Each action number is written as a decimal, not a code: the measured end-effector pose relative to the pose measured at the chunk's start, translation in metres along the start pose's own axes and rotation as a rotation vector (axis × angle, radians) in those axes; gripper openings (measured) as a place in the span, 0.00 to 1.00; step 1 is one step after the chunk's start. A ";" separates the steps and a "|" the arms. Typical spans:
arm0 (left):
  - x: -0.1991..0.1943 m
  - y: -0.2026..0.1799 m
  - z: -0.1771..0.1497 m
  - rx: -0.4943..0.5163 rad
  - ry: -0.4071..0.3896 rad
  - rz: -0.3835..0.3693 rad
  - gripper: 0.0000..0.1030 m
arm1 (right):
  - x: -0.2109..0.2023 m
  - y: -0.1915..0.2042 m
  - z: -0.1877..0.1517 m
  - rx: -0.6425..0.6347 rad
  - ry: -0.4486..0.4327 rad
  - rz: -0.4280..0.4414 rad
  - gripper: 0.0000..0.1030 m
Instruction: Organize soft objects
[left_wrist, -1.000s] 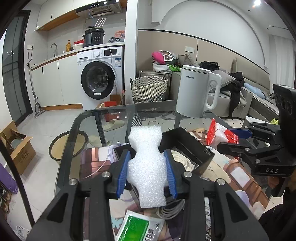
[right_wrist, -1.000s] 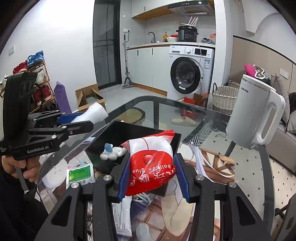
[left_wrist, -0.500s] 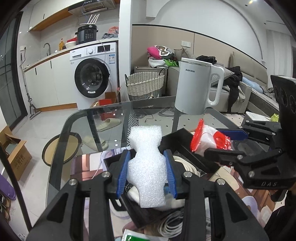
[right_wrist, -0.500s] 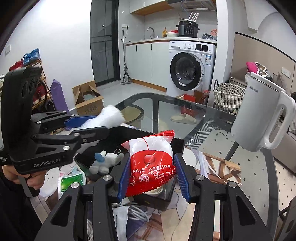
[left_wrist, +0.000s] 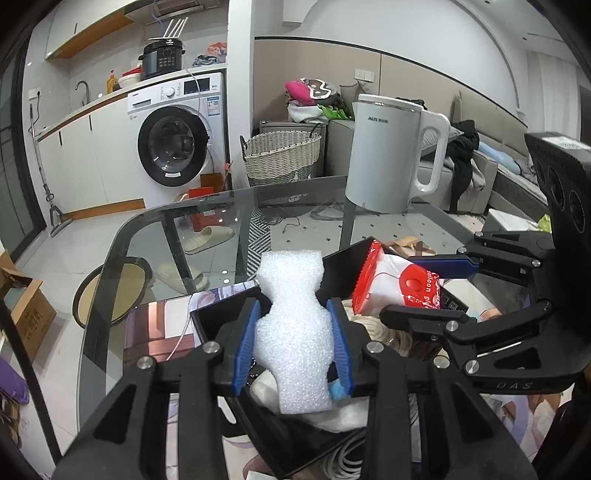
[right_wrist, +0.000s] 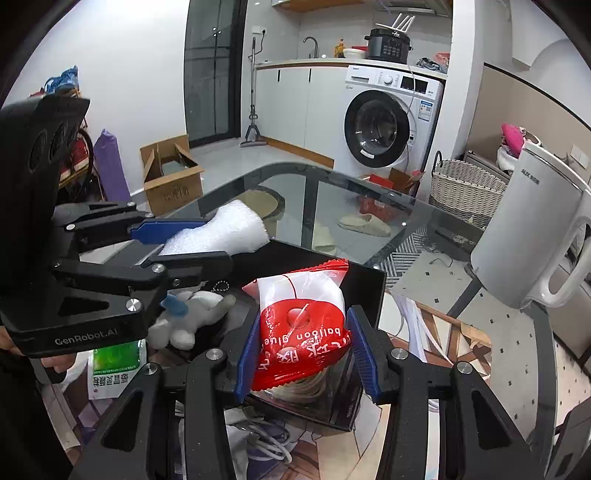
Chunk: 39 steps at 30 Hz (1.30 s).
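My left gripper (left_wrist: 293, 341) is shut on a white foam piece (left_wrist: 291, 328), held above the black box (left_wrist: 218, 315); the foam also shows in the right wrist view (right_wrist: 221, 232). My right gripper (right_wrist: 303, 354) is shut on a red and white balloon glue packet (right_wrist: 303, 314), held over the right side of the black box (right_wrist: 365, 284); the packet also shows in the left wrist view (left_wrist: 395, 284). A white plush toy with a blue horn (right_wrist: 188, 317) lies inside the box, with a coil of cord beside it.
A white electric kettle (left_wrist: 391, 155) stands on the far side of the glass table (left_wrist: 236, 218). A green and white sachet (right_wrist: 114, 365) and white cables (right_wrist: 266, 443) lie on the table near the box.
Both grippers have moved forward over the black box with their loads still held. The box has come closer under them and the plush toy now lies under the left gripper.
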<state>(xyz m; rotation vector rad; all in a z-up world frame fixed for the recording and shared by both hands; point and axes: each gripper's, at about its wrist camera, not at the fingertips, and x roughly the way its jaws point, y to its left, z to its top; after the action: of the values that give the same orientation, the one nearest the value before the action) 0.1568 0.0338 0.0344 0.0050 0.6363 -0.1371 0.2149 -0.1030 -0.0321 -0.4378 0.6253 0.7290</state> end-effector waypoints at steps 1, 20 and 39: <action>0.002 -0.001 -0.001 0.010 0.007 -0.003 0.35 | 0.001 -0.001 -0.001 -0.005 0.007 0.002 0.45; 0.015 -0.010 -0.009 0.066 0.077 -0.006 0.35 | 0.006 0.008 -0.012 0.013 0.086 0.050 0.45; -0.017 -0.010 -0.011 0.026 0.026 -0.039 1.00 | -0.042 -0.013 -0.027 0.073 -0.053 -0.027 0.87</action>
<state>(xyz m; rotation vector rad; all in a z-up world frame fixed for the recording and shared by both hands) 0.1357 0.0260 0.0360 0.0193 0.6606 -0.1835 0.1900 -0.1472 -0.0217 -0.3573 0.5931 0.6878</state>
